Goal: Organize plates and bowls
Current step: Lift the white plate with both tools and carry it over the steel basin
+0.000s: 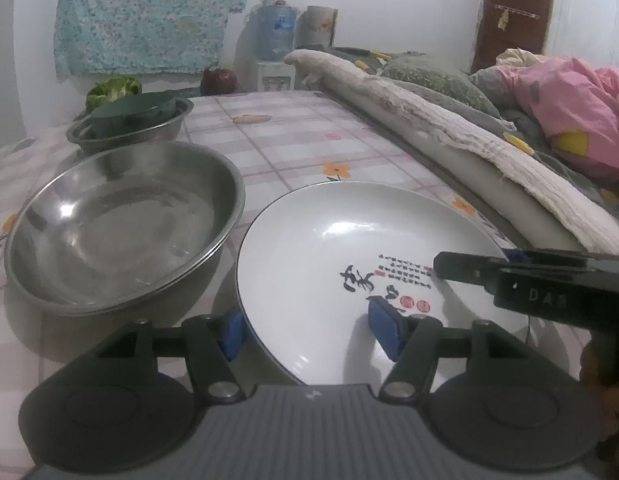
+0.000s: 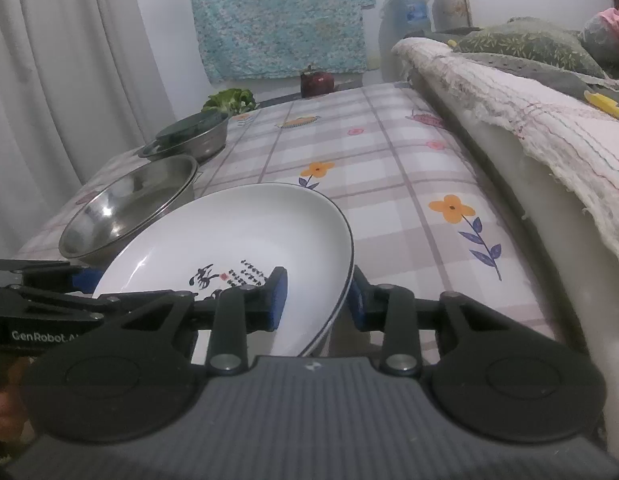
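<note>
Your two grippers bracket the white plate (image 1: 349, 264) from opposite sides, and that is what the next move depends on. In the left wrist view the plate fills the lower centre of the frame, its near-left rim sitting between the blue pads (image 1: 383, 330) of your left gripper (image 1: 309, 332). Those jaws stand fairly wide, one pad outside the rim and one over the plate's inner face, and neither appears to be pressing. Your right gripper (image 2: 315, 300) straddles the opposite rim at lower centre of the right wrist view, jaws narrower, one pad inside and one outside; whether the pads actually bite the rim cannot be told from here.

The large steel bowl (image 1: 121, 224) lies to the left of the plate, at left centre of the left wrist view, so your left hand is the nearer one to it. A smaller steel bowl (image 1: 129, 126) with a dark dish (image 1: 135, 110) tilted in it sits farther back, at upper left.

The plate is glazed ceramic, round and shallow, smooth and probably slippery, with black calligraphy and red seals printed inside. It seems raised at the near edge. Both bowls are thin polished metal with rolled rims. Everything rests on a soft checked cloth (image 2: 389, 168) printed with flowers.
</note>
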Available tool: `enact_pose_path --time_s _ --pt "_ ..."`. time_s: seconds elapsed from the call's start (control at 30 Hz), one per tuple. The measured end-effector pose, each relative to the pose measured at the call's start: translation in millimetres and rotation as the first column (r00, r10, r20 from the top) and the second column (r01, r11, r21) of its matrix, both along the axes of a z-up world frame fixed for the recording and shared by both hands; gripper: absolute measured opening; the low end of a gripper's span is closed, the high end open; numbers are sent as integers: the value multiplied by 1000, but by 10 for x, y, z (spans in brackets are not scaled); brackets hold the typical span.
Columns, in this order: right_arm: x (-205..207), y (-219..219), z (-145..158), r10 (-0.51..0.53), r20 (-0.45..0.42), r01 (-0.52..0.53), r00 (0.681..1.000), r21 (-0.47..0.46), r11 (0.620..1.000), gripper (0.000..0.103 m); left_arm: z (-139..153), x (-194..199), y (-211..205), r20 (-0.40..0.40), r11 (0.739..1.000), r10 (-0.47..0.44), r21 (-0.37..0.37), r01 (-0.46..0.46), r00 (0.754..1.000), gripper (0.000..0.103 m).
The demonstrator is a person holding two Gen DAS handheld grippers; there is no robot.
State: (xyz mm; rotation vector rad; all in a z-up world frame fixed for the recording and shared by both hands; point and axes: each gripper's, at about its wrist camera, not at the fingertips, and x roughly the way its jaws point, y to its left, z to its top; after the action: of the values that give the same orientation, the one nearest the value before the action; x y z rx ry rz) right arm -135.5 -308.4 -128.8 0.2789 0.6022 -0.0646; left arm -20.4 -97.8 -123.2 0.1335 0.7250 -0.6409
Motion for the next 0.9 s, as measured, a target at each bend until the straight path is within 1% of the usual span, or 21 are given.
enact_pose_path --time_s 0.13,0.33,0.9 --pt "7 -36 28 -12 -7 12 1000 35 999 34 32 41 43 -28 1000 14 -25 -14 1000 59" --pt "11 -50 45 -16 -12 17 1000 42 999 34 99 23 42 -6 999 17 -38 -17 1000 59" --pt "0 -112 204 -31 13 30 999 61 998 34 261 46 34 4 997 29 -76 -28 1000 59"
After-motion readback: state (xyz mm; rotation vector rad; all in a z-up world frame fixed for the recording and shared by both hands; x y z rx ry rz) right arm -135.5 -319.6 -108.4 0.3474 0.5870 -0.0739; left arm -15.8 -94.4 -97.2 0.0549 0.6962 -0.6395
